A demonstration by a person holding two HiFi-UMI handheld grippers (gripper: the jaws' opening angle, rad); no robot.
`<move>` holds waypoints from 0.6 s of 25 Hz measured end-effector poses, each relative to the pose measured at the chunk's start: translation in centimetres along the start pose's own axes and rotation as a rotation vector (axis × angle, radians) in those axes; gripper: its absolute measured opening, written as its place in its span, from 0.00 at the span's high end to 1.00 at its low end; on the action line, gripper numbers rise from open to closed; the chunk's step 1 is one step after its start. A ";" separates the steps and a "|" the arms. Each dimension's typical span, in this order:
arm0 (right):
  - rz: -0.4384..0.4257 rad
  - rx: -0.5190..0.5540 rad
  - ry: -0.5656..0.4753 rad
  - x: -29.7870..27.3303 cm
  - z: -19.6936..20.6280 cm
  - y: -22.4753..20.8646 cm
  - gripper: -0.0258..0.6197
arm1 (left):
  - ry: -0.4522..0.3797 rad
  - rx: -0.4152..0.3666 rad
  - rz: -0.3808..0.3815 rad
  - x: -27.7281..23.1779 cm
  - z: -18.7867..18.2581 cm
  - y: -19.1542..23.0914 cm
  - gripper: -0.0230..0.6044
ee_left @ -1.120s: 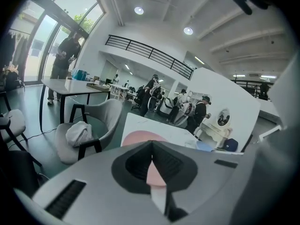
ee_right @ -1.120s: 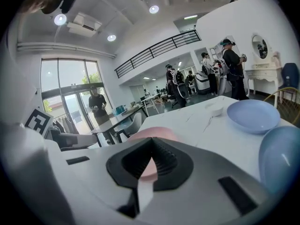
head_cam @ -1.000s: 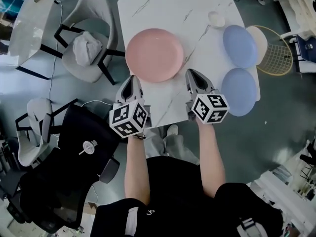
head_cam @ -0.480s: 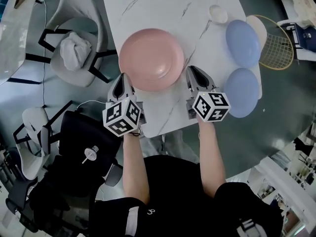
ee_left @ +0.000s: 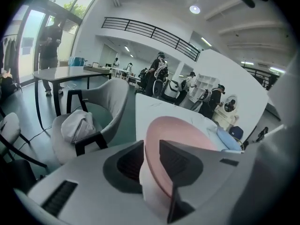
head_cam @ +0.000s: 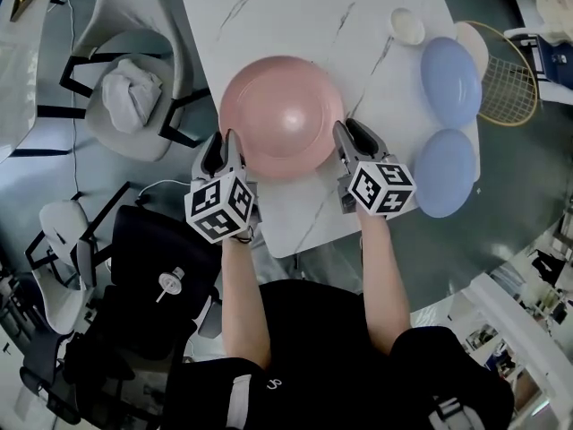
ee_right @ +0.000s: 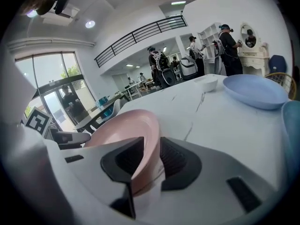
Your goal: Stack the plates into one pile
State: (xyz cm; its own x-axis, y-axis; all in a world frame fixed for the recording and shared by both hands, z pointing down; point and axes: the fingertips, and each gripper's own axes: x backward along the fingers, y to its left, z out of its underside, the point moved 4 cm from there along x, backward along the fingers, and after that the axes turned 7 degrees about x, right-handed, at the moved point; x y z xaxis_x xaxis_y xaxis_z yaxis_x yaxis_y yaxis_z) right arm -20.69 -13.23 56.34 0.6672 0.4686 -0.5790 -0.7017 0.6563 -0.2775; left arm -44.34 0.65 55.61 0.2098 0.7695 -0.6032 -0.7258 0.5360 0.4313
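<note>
A large pink plate (head_cam: 282,115) lies on the white marble table (head_cam: 313,7). My left gripper (head_cam: 222,143) stands at its left rim and my right gripper (head_cam: 351,133) at its right rim. Both have just been opening. In the left gripper view the pink plate's (ee_left: 180,135) rim runs between the spread jaws of that gripper (ee_left: 151,149), with a gap beside it. The right gripper (ee_right: 152,146) likewise straddles the pink rim (ee_right: 122,130) without pinching it. Two blue plates (head_cam: 450,81) (head_cam: 445,173) lie at the table's right edge.
A small white bowl (head_cam: 407,27) sits beyond the far blue plate (ee_right: 255,92). A grey armchair with a bundled cloth (head_cam: 130,92) stands left of the table, a black office chair (head_cam: 134,267) near left, a wire basket (head_cam: 508,83) to the right. People stand far off.
Both grippers slid forward from the table's near edge to the pink plate's two sides. Their jaws, shut before, now stand apart around its rim.
</note>
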 end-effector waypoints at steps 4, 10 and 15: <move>0.005 -0.014 0.015 -0.9 0.3 -0.2 0.78 | 0.027 0.001 -0.003 -0.6 0.4 0.5 0.78; -0.004 -0.030 0.039 -1.3 0.8 0.0 0.80 | 0.063 -0.004 -0.008 -1.1 1.2 0.9 0.85; 0.023 -0.028 0.076 -1.6 0.7 -0.2 0.85 | 0.053 0.013 -0.024 -1.2 1.0 0.8 0.88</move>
State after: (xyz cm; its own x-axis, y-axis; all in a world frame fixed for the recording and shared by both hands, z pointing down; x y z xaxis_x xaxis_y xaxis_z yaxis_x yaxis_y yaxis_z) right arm -21.43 -13.64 57.86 0.6310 0.4363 -0.6414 -0.7239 0.6285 -0.2846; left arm -44.55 0.49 57.38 0.1917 0.7368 -0.6484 -0.7125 0.5588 0.4244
